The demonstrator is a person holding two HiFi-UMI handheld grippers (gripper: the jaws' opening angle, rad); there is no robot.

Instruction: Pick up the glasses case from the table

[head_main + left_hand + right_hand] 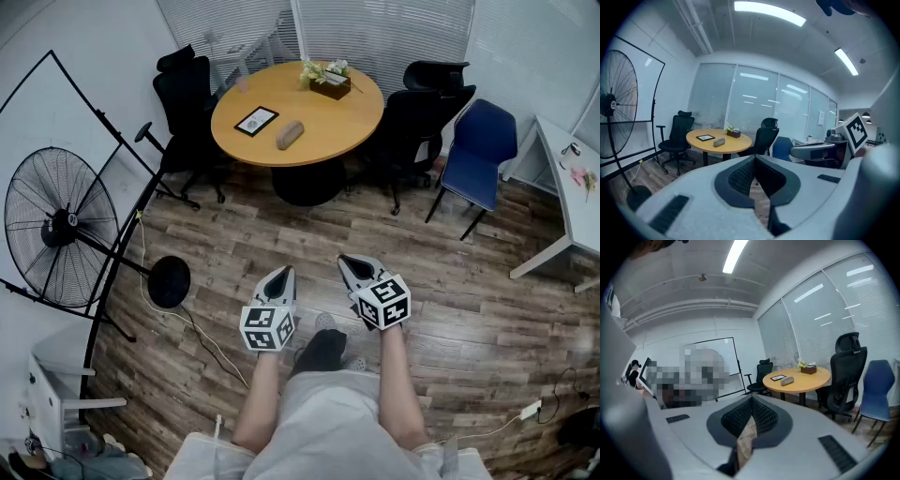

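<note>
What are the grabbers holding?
Nothing. The left gripper and right gripper are shut and empty; the tan oval glasses case lies on the round wooden table.

Blue chair [480,150]: stood on the wood floor [281,246].
Black chairs [424,105]: stood just left of it.
White desk [562,208]: stood right of it.
Fan [60,225]: stood far left of it.
</note>
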